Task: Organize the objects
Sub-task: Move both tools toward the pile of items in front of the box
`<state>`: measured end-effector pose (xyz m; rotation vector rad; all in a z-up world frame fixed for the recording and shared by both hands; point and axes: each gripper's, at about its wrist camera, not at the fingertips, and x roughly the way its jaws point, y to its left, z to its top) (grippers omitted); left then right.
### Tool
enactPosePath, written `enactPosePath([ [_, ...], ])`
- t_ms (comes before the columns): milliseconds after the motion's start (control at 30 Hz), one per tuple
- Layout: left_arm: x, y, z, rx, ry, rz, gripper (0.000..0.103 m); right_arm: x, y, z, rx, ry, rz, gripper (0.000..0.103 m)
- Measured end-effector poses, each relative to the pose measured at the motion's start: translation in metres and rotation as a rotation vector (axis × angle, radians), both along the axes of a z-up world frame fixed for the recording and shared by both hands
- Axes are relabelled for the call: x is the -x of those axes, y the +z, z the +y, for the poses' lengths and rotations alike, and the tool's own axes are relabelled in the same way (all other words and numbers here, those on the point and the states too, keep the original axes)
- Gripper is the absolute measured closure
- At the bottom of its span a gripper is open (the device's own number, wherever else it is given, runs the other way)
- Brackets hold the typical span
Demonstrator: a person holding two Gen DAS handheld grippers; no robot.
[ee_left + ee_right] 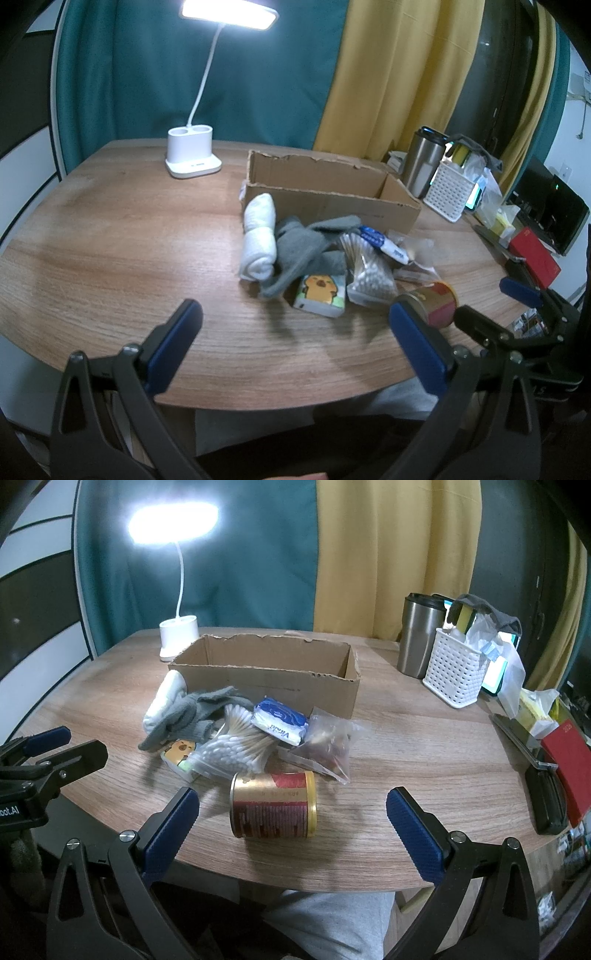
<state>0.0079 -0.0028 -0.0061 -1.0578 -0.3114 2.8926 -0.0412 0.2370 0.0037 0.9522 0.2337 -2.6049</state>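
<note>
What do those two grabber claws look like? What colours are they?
Both look alike. The left gripper and right gripper each have two black, angular arms with triangular cut-outs and small silver screws at the joints. The fingers are flat pads covered in ribbed dark-blue rubber. The right view also shows the left gripper's body with white lettering ending in "AI". No cables or sleeves show.

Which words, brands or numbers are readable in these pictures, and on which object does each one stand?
"Vinda": on the blue and white tissue pack, seen upside down.
"2026": on the red book, small, likely reading.
"oot.AI": cut-off print on the left gripper body.
Can: label text too blurred to read.
Cartoon tissue pack: no readable text.
</note>
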Motion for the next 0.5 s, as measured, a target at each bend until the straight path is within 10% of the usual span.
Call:
enactPosePath([
  [500,0.0050,-0.0031,-0.0002,-0.003,0.000,-0.013,0.001,0.0028,-0.0017,-0.0004,0.001,-0.004,-0.010,0.000],
])
